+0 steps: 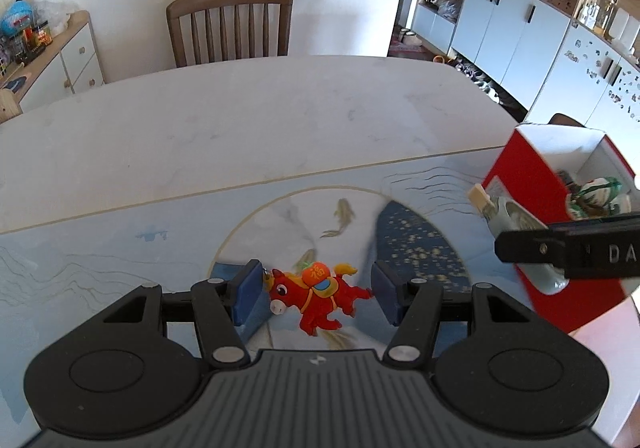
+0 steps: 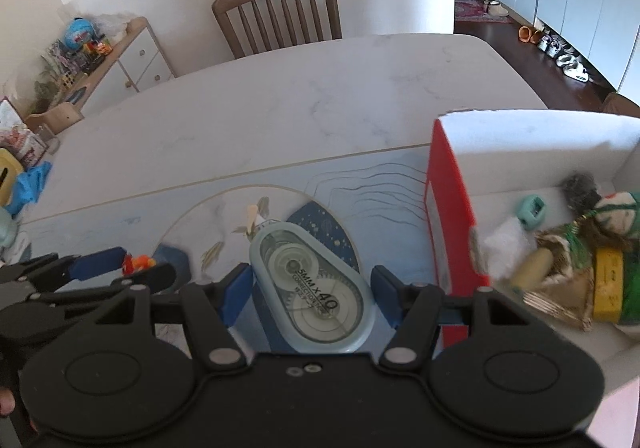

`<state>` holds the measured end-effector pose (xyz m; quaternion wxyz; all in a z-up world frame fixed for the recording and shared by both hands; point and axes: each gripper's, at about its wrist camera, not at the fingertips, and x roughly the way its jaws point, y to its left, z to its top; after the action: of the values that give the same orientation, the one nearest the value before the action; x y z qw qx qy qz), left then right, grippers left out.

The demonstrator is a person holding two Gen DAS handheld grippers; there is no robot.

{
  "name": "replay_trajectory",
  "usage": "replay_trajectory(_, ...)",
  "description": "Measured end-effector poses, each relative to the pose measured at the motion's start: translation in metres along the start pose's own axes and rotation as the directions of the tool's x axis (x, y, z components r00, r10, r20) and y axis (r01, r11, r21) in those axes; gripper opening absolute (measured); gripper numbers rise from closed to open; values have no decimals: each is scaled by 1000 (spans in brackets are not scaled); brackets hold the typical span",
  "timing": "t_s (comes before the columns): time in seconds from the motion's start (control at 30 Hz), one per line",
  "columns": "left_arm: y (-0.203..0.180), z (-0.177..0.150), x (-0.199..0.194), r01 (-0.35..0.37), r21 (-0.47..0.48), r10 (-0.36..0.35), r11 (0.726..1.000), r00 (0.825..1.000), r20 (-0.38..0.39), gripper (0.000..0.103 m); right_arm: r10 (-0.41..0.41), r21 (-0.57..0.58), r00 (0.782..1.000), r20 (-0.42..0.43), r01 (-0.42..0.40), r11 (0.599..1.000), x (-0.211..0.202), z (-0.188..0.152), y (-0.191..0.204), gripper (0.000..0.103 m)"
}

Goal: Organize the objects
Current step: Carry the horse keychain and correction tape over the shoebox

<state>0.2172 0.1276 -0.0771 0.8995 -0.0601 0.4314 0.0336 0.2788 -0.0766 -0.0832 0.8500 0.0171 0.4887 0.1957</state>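
1. Closest to the left wrist cam is the left gripper [image 1: 314, 294], blue pads spread wide with a little red horse charm [image 1: 316, 296] between them. The horse's head is by the left pad and its tail nearly meets the right pad, but I can't tell if either pad is really touching it. It lies on the blue fish-print mat [image 1: 120, 244].
2. The right gripper [image 2: 310, 294] is also spread, with a pale blue correction tape [image 2: 312, 288] between the pads. There's a gap on the right side, and the left pad is close or maybe touching, hard to say.
3. Only the right cam looks down into the red box [image 2: 448, 208], just right of that gripper: a teal sharpener [image 2: 532, 212], a yellow piece and some green-and-gold stuff inside. The left cam mostly gets the box's outer red wall [image 1: 524, 184].
4. Only the left cam shows the horse properly; from the right cam it's an orange-red blob [image 2: 136, 263] off to the left.
5. Readable text: the tape says "5MM x 40" and "CORRECTION TAPE", the horse carries an orange with 福 on it, and the right gripper's side reads "DA".
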Motion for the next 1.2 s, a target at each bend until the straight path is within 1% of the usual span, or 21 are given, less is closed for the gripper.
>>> replay_trajectory(0.37, -46, 10, -32, 19, 27, -20, 999, 999, 48, 59, 11, -34, 999, 38, -10, 999, -47, -22, -24, 64)
replay_trajectory(0.6, -87, 23, -45, 41, 62, -46, 997, 995, 86, 59, 10, -38, 998, 56, -8, 999, -71, -30, -57, 64)
replay_trajectory(0.83, -134, 34, -41, 59, 95, -69, 994, 992, 109, 59, -24, -25, 996, 81, 26, 999, -88, -32, -102, 64)
replay_trajectory(1.1, -190, 54, -27, 96, 135, -111, 986, 988, 108, 59, -78, -8, 992, 96, 79, 997, -94, -34, -154, 64)
replay_trajectory(1.2, -209, 63, -22, 109, 152, -126, 982, 986, 107, 59, -79, 8, 992, 99, 79, 997, -96, -34, -172, 64)
